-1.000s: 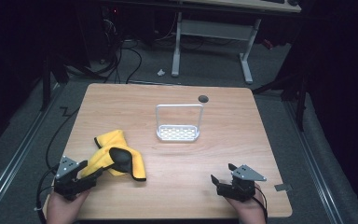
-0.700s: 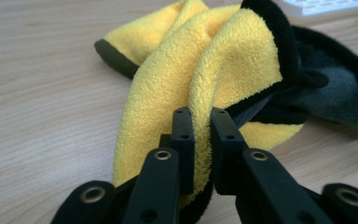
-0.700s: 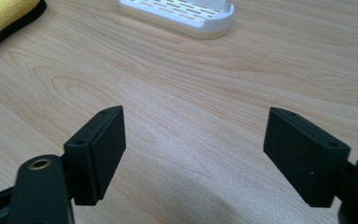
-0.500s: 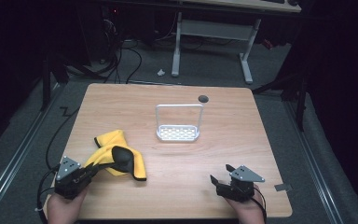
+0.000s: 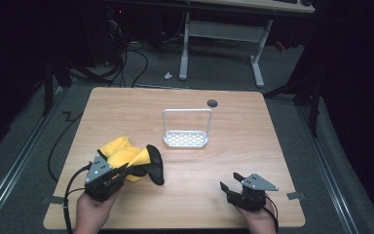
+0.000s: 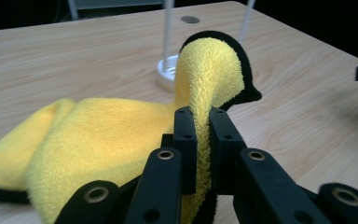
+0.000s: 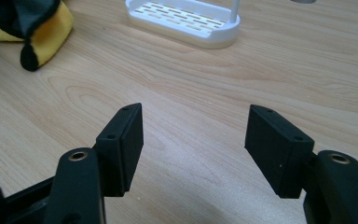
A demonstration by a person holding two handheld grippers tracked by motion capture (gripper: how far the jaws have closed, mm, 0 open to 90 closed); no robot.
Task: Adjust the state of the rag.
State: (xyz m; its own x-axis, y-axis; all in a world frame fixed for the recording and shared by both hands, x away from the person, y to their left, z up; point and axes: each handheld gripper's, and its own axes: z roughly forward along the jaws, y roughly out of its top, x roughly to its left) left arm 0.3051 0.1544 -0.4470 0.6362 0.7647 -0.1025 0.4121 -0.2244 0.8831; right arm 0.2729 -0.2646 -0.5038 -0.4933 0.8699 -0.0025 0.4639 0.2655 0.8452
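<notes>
Left hand-held gripper (image 6: 203,140) pinching yellow cloth (image 6: 102,135) (edge lifted)

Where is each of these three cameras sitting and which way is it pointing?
High view: above the person's side, facing forward and down on the table; both hands and grippers enter at the bottom.
Left gripper view: rides the left gripper, looking along jaws shut on the yellow cloth.
Right gripper view: rides the right gripper, jaws open over bare wood.
Shared: all three show the white rack.

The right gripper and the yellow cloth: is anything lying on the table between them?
No. In the high view, only bare wooden table separates the right gripper from the yellow cloth.
</notes>
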